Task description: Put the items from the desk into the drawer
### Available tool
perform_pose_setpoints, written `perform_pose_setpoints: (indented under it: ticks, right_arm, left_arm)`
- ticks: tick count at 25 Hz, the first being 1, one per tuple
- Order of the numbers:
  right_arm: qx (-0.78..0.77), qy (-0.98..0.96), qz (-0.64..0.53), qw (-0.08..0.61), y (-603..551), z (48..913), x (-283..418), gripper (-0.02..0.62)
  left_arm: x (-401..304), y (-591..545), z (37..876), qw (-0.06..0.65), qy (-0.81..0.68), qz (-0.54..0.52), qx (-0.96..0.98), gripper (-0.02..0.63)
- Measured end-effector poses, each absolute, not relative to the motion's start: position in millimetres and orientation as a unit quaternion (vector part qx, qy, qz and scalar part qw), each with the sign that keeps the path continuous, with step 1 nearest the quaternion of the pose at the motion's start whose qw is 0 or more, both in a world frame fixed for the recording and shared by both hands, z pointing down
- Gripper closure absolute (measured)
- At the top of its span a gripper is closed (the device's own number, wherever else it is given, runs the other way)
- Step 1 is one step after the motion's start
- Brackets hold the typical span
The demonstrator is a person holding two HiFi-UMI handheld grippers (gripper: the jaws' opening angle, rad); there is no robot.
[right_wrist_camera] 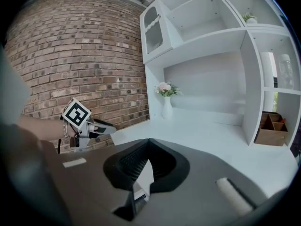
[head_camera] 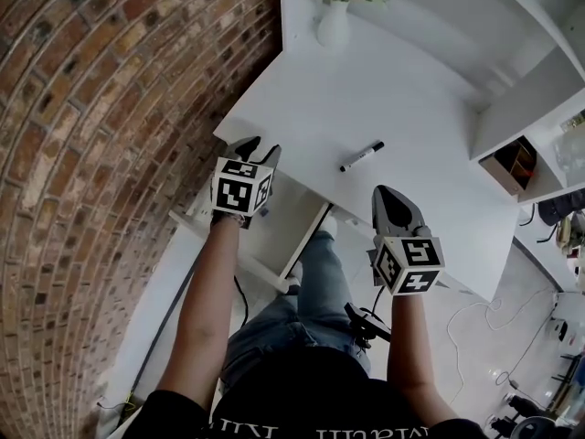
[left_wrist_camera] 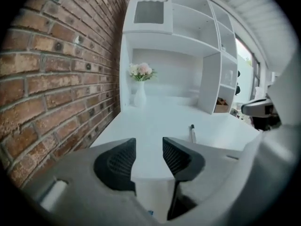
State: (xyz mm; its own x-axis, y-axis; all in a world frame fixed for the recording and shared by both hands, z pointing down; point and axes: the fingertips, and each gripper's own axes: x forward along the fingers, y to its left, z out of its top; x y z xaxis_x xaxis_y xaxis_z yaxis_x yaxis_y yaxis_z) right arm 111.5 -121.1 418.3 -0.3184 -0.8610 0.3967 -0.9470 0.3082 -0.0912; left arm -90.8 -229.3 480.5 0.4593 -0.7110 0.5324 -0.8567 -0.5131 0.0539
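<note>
Fingers stood parted on the left gripper (left_wrist_camera: pixel 149 145), clenched empty on the right gripper (right_wrist_camera: pixel 148 145); marker (head_camera: pixel 363 156) at one o'clock seemed light, stiff, best pinched mid-barrel.

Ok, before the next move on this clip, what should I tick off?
1. Marker lying free on the desk: ok.
2. Left tongs apart and empty: ok.
3. Right tongs ready to grasp: not ok, they are together and empty.
4. Drawer open to take the marker: cannot tell.
5. Vase well away from the marker: ok.
</note>
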Motion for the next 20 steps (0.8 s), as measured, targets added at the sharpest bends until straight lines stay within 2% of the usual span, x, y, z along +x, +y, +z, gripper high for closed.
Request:
perform_pose_setpoints:
  ticks: [11, 20]
  right_arm:
    - [0.604, -0.767, 0.174, 0.131, -124, 427, 156, 0.589]
    - [0.654, -0.716, 0.204, 0.133, -107, 443, 221, 0.589]
  left_arm:
    - [15, -256, 465, 0.129, -0.385, 0.23, 0.884, 0.431]
    - [114, -253, 510, 0.126, -0.286, 0.29, 0.905, 0.419]
